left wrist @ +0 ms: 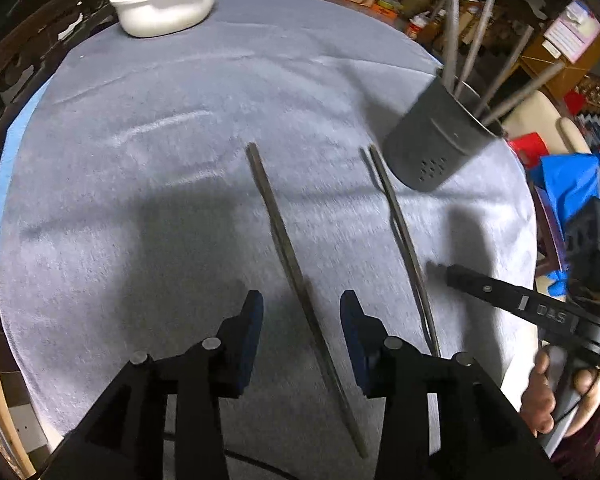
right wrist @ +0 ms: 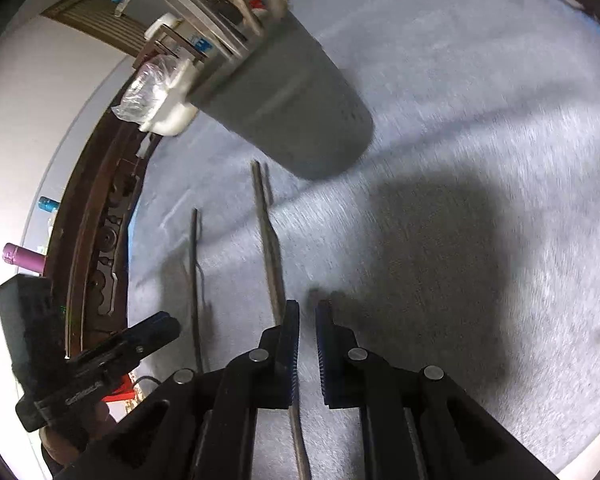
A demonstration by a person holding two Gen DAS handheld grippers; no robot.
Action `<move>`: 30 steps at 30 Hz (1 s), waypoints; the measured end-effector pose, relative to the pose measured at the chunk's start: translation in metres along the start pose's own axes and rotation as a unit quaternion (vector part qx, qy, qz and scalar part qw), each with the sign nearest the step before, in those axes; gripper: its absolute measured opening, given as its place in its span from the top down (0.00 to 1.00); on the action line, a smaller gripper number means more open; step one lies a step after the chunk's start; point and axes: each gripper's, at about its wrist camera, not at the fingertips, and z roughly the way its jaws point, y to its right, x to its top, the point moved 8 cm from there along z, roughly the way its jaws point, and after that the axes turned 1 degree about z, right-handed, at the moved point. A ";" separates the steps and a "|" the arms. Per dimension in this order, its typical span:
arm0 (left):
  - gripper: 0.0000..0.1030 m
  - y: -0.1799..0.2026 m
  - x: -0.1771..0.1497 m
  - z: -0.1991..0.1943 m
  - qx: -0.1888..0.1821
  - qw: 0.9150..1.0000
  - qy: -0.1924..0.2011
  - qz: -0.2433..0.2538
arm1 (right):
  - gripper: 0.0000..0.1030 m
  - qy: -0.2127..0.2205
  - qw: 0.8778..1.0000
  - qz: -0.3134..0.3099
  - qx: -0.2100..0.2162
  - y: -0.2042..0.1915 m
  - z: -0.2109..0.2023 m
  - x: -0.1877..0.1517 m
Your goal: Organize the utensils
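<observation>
The grey utensil holder (left wrist: 436,136) stands on the cloth-covered surface (left wrist: 180,160) and serves as the landmark here. Several long grey handles (left wrist: 482,36) already stick up out of its top, so part of the sorting looks done. Two chopsticks are still loose on the cloth. One chopstick (left wrist: 404,240) lies with its far tip just beside the holder's base, running away from it toward the person. The other chopstick (left wrist: 296,280) lies farther from the holder, roughly alongside the first but clearly apart from it.

The left hand-held gripper (left wrist: 302,310) hangs over the farther chopstick with its jaws partly apart; the stick passes between them, but the pads do not press on it, so nothing is held. The right hand-held gripper (right wrist: 308,320) sits with its jaws narrow, only a slim gap between the pads, and empty; the chopstick nearer the holder runs along just beside and under its left finger, outside that gap.

Judged from this, the task is well under way but unfinished: both loose chopsticks remain to be lifted and dropped into the holder. A white tub (left wrist: 164,8) with a plastic bag sits well beyond the holder, at the surface's far edge.
</observation>
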 end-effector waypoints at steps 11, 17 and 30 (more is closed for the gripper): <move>0.60 -0.023 0.006 -0.005 0.019 0.999 -0.002 -0.032 | 0.80 -0.012 0.996 -0.075 -0.052 -0.043 0.023 0.028; 0.61 -0.032 0.006 -0.009 0.017 0.999 -0.002 -0.046 | 0.80 -0.017 0.989 -0.097 -0.106 -0.048 0.043 0.035; 0.61 -0.020 0.036 0.014 -0.018 0.995 -0.052 -0.089 | 0.92 -0.017 0.983 -0.115 -0.142 -0.041 0.057 0.039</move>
